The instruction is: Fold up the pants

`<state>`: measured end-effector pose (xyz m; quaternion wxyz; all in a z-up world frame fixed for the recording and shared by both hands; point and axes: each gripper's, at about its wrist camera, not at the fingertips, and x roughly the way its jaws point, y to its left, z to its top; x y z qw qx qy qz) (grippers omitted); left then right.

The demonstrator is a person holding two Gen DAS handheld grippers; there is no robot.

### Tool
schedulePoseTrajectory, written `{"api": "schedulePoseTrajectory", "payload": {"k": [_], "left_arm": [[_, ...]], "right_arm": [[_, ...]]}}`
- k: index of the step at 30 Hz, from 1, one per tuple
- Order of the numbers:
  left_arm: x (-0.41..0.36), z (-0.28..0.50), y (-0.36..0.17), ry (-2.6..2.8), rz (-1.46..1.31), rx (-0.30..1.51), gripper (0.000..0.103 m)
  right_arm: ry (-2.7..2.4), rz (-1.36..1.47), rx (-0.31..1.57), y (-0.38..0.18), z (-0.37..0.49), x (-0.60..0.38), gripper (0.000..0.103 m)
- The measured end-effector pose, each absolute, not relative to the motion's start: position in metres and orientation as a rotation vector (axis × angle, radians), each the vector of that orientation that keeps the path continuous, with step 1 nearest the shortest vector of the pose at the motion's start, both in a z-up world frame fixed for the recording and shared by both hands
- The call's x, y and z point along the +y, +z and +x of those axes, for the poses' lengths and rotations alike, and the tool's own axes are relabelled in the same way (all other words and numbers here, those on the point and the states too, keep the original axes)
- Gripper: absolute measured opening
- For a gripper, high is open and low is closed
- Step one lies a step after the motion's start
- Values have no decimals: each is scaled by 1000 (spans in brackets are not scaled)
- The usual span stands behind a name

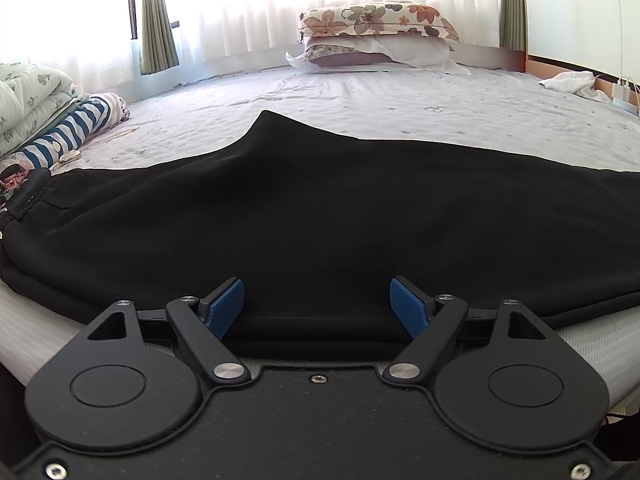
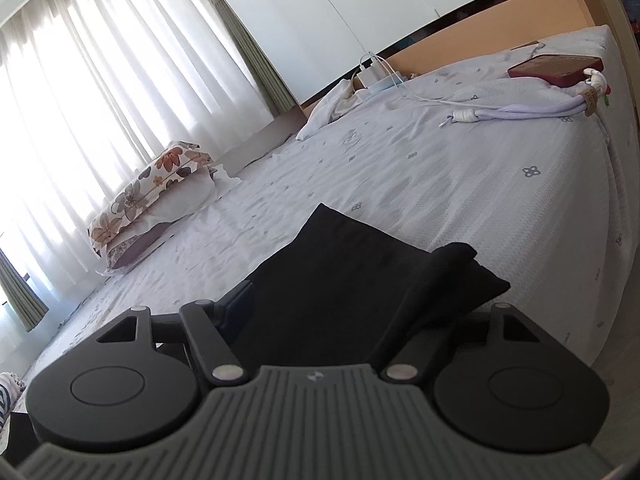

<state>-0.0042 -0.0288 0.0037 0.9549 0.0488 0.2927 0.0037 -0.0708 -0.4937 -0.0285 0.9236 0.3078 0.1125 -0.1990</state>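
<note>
Black pants lie spread across the near edge of the bed, waistband at the far left. My left gripper is open, its blue pads either side of the pants' near edge, not closed on it. In the right wrist view the leg end of the pants lies over my right gripper. Its left blue pad shows beside the cloth; the right finger is hidden under a fold. I cannot tell whether it grips the cloth.
The bed sheet is pale with small flowers. Floral pillows lie at the far side by the curtains. Folded bedding and striped clothes sit at the left. A red device with cables and a white cloth lie at the right.
</note>
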Motion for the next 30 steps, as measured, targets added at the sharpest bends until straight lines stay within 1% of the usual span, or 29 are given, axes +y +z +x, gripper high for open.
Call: {"api": "schedulePoseTrajectory", "payload": {"k": [1, 2, 3, 4, 6, 7, 9, 12, 15, 19, 21, 24, 27, 30], "left_arm": [[-28, -4, 5, 7, 93, 596, 80], [-27, -3, 6, 4, 86, 600, 80], [-26, -2, 9, -3, 79, 608, 80], [-23, 0, 12, -9, 70, 617, 80], [-17, 2, 20, -7, 48, 623, 80], [-14, 2, 25, -3, 40, 613, 80], [-8, 3, 33, 1, 38, 593, 81], [1, 5, 42, 8, 33, 584, 83], [14, 6, 48, 21, 3, 590, 83], [31, 0, 52, 31, -60, 571, 83], [40, -6, 55, 36, -88, 549, 83], [58, -14, 59, 54, -126, 520, 83], [81, -20, 60, 73, -171, 510, 84], [102, -22, 58, 98, -206, 520, 84]], "right_arm": [[-411, 624, 235, -28, -69, -493, 73], [-416, 618, 238, -28, -68, -492, 67], [-428, 618, 241, -28, -68, -492, 57], [-446, 627, 241, -29, -69, -492, 51], [-476, 676, 240, -30, -72, -497, 15], [-479, 709, 237, -31, -74, -499, 10], [-478, 756, 226, -32, -77, -503, 7], [-518, 718, 247, -22, -71, -495, 6], [-510, 673, 264, -2, -56, -480, 6], [-422, 573, 303, 39, -8, -439, 6], [-330, 502, 339, 56, 25, -401, 6], [-153, 356, 408, 69, 66, -318, 6], [54, 262, 485, 62, 89, -227, 5], [218, 206, 569, 41, 95, -151, 5]]}}
